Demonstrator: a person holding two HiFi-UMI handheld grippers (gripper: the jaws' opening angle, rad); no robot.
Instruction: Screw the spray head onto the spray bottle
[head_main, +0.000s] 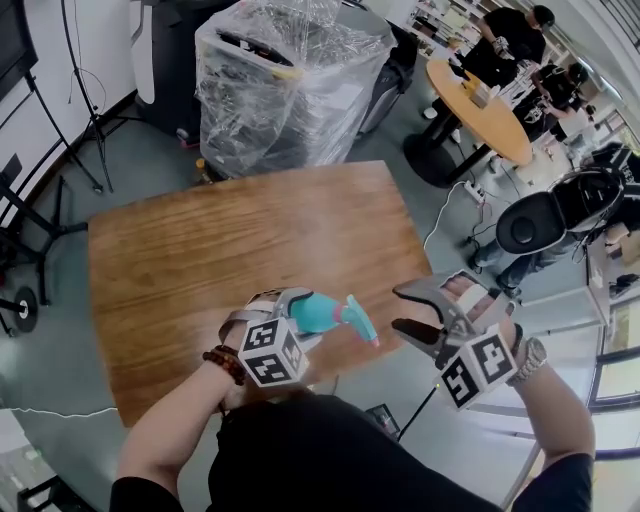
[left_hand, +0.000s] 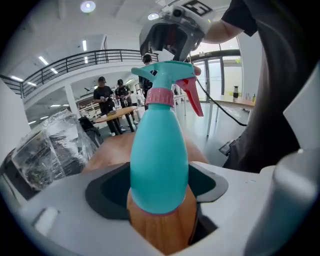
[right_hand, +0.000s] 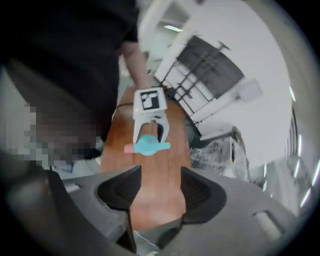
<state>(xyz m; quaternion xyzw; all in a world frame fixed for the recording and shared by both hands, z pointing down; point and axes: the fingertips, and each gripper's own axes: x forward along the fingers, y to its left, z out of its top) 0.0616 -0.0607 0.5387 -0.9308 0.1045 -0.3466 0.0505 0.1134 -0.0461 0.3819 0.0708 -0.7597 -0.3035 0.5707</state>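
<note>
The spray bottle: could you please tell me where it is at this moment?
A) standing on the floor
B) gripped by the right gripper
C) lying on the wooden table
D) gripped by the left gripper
D: the spray bottle sits clamped between the jaws of the left gripper, while the right gripper stands open with nothing in it.

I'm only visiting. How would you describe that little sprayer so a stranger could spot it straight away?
Start at the big wooden table. Above its near edge, the left gripper is clamped on the spray bottle. It is a small teal teardrop shape with a pink collar and a red trigger, the only brightly coloured thing there. The right gripper beside it holds nothing.
</note>
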